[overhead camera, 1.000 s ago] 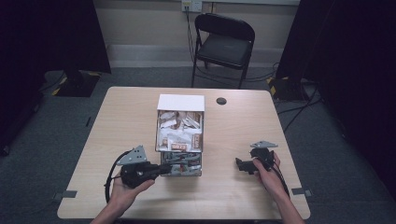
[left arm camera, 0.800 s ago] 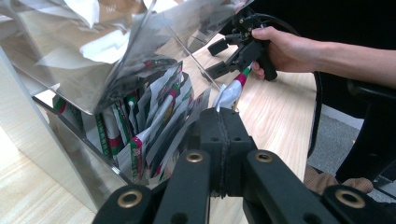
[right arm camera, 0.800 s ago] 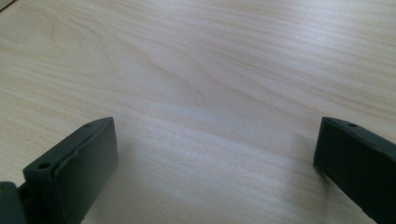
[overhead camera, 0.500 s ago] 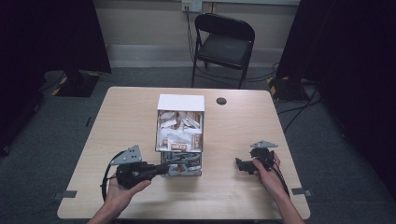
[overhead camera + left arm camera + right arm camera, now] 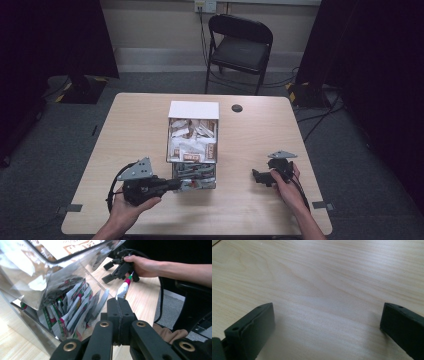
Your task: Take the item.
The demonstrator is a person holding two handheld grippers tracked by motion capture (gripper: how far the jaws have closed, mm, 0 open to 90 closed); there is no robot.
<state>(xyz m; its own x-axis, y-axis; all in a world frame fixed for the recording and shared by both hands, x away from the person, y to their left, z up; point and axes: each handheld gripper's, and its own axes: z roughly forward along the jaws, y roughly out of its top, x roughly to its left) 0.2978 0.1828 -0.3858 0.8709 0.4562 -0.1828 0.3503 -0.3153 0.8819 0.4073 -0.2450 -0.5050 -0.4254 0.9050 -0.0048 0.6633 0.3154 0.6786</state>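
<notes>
Packet (image 5: 123, 288) pinched at its near end in left gripper (image 5: 119, 305), jaws clamped together on it, just outside lower compartment of clear dispenser (image 5: 45, 297) at table's near side. Step, as judged: draw one packet free. Pull straight back, slow, grip firm, so neighbouring packets (image 5: 75, 307) stay put. Long axis runs along jaws; free end points away, toward right gripper (image 5: 264, 177). Right gripper spread wide, holding nothing, low over table (image 5: 317, 277).

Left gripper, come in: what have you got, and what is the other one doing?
Left gripper shut on one white packet, beside the clear dispenser. Right gripper open, empty, over bare table. Nothing in the way.
</notes>
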